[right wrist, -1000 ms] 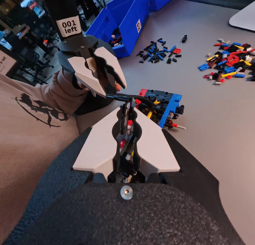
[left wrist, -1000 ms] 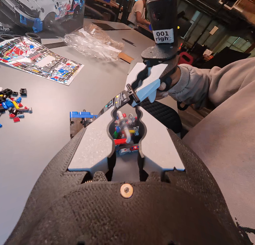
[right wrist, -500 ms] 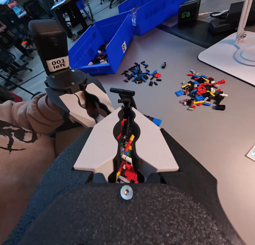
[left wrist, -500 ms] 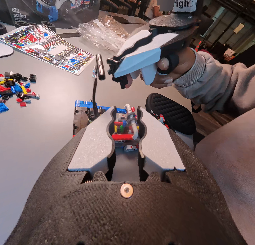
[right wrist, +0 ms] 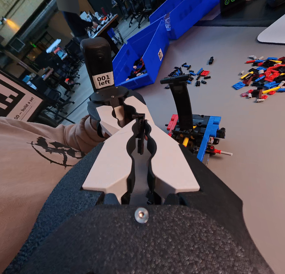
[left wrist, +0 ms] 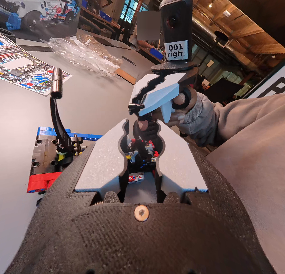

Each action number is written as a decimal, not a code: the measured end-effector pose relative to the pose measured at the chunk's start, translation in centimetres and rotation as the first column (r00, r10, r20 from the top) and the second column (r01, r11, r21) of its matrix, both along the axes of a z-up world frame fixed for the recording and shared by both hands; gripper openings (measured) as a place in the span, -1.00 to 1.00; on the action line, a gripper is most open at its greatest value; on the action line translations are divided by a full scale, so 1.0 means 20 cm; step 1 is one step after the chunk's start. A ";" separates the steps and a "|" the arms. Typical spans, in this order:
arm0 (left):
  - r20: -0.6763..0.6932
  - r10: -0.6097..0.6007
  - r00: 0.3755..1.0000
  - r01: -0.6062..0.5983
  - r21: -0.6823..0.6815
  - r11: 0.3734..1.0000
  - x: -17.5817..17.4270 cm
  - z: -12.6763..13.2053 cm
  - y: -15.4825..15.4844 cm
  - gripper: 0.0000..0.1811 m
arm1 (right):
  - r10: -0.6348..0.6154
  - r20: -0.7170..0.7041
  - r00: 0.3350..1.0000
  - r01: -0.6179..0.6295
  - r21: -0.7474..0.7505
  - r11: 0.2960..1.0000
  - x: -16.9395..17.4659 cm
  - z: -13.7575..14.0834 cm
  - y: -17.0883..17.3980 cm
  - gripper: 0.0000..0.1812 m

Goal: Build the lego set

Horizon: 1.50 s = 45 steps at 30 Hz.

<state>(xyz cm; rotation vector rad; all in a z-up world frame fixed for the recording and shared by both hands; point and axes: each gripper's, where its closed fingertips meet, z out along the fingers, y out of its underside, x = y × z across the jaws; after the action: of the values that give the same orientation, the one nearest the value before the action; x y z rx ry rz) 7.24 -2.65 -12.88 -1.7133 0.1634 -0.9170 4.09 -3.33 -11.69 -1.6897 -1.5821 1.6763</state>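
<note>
Right gripper (right wrist: 140, 124) pinches one black piece (right wrist: 140, 137); two loose-brick piles (right wrist: 265, 79).

A white label (left wrist: 175, 51) with black digits and a word sits on the camera stem of the right gripper (left wrist: 136, 108), and a matching label (right wrist: 103, 80) sits on that of the left gripper (left wrist: 141, 120). The printed box (left wrist: 38, 12) shows a car with racing decals (too small to read), above a colourful sticker sheet (left wrist: 30, 72). A white sign (right wrist: 18, 103) bears a black marker pattern and one line of print. A small coded tag (right wrist: 160, 54) is stuck on a blue bin (right wrist: 154, 39).
</note>
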 end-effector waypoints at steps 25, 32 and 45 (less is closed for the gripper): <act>0.213 -0.027 0.977 0.022 0.027 0.999 -0.02 0.04 0.01 -0.84 | 0.045 -0.038 0.998 -0.041 0.111 0.993 0.04 0.01 0.01 -0.98; -0.349 0.173 0.921 -0.163 0.060 0.985 -0.36 -0.01 0.02 -0.60 | -0.096 0.146 0.985 0.049 0.300 0.953 0.06 -0.13 0.31 -0.99; -0.562 -0.015 0.827 -0.096 -0.167 0.981 -0.39 -0.41 0.20 -0.26 | -0.070 0.456 0.887 -0.108 0.352 0.930 -0.01 -0.50 0.38 -0.99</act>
<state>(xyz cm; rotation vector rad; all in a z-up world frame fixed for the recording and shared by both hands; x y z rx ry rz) -0.58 1.30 -21.10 -2.1237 0.4402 -0.3742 3.80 4.17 -21.76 -1.9525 -1.9719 0.9218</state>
